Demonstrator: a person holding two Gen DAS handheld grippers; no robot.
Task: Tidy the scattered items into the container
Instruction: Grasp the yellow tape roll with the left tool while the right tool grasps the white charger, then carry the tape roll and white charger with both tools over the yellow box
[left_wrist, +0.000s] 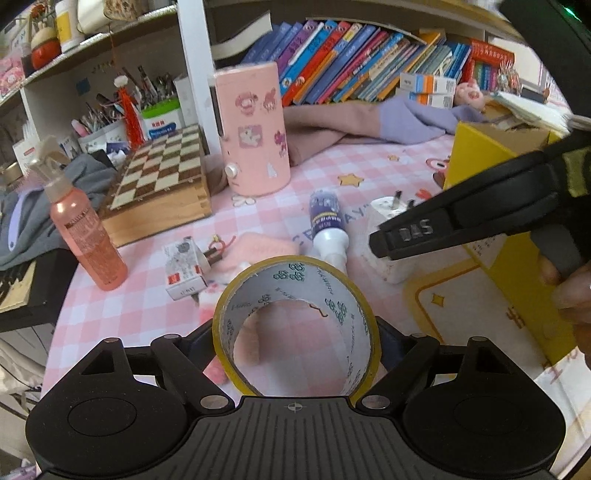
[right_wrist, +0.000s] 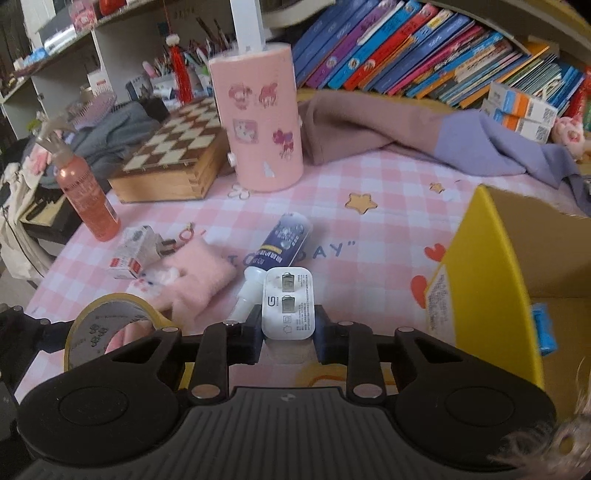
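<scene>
**Item 1, white charger plug** (right_wrist: 287, 302). We hold it in the right tongs (right_wrist: 287, 325), which are clenched on its two flat sides near its lower end, prongs facing up toward the camera. We judge it light, rigid and smooth-shelled; the plastic may slip, so flat faces are the right place to pinch, as now. It sits just above the desk (right_wrist: 369, 177), a little short of the yellow cardboard box (right_wrist: 480, 258), which we take for the container.

**Item 2, roll of yellow tape** (left_wrist: 295, 325). It stands on edge between the fingers of the left tongs (left_wrist: 295, 343), which are spread wide about it. We cannot tell whether the pads press its flanks, so we count it as not yet gripped. We judge it light and stiff as a ring, though the cardboard core may flex if squeezed hard; hold across the outer flanks.

**Item 3, blue-and-white tube** (right_wrist: 280, 247). Lying on the desk, nozzle toward us. Likely soft-walled; take it mid-body.

**Item 4, pink fluffy pouch** (right_wrist: 195, 280). Lying beside the tube. Soft, compressible; pinch a fold.

**Item 5, small printed carton** (right_wrist: 135, 256). Lying near the pouch. Light, crushable; grip gently on its broad sides.

**Item 6, pink spray bottle** (right_wrist: 86, 195). Upright at the desk's left edge. Probably heaviest, liquid inside; grasp its body.
</scene>
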